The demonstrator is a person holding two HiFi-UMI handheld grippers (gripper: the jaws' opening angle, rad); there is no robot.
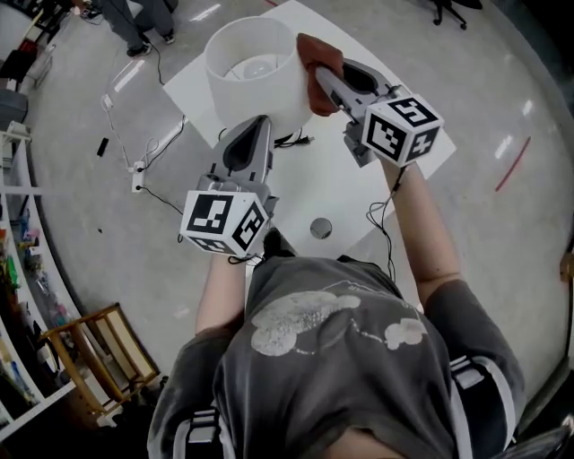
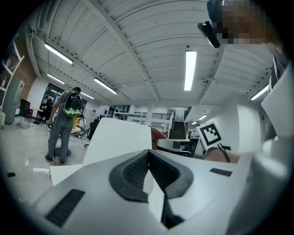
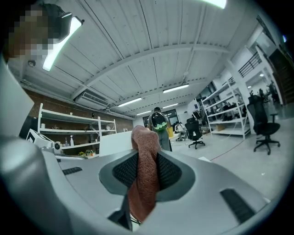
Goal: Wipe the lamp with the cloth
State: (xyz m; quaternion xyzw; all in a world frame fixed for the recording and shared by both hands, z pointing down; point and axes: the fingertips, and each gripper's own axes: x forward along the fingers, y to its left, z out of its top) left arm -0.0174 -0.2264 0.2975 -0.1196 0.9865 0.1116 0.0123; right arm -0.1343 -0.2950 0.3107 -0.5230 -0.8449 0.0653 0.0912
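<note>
A lamp with a white drum shade (image 1: 251,67) stands at the far side of the white table (image 1: 314,188). My right gripper (image 1: 323,79) is shut on a rust-brown cloth (image 1: 312,54) and holds it against the shade's right side. In the right gripper view the cloth (image 3: 146,174) hangs between the pads of that gripper (image 3: 146,153), and the shade (image 3: 115,142) shows behind it. My left gripper (image 1: 262,121) points at the shade's lower near edge. Its jaws meet at the tip (image 2: 148,153) with nothing between them, and the shade (image 2: 119,137) rises just beyond.
A black cable (image 1: 291,141) lies by the lamp's foot, and a round grey disc (image 1: 320,228) sits in the table near me. On the floor to the left are a power strip with cords (image 1: 137,175) and a wooden frame (image 1: 90,350). A person (image 1: 134,22) walks at top left.
</note>
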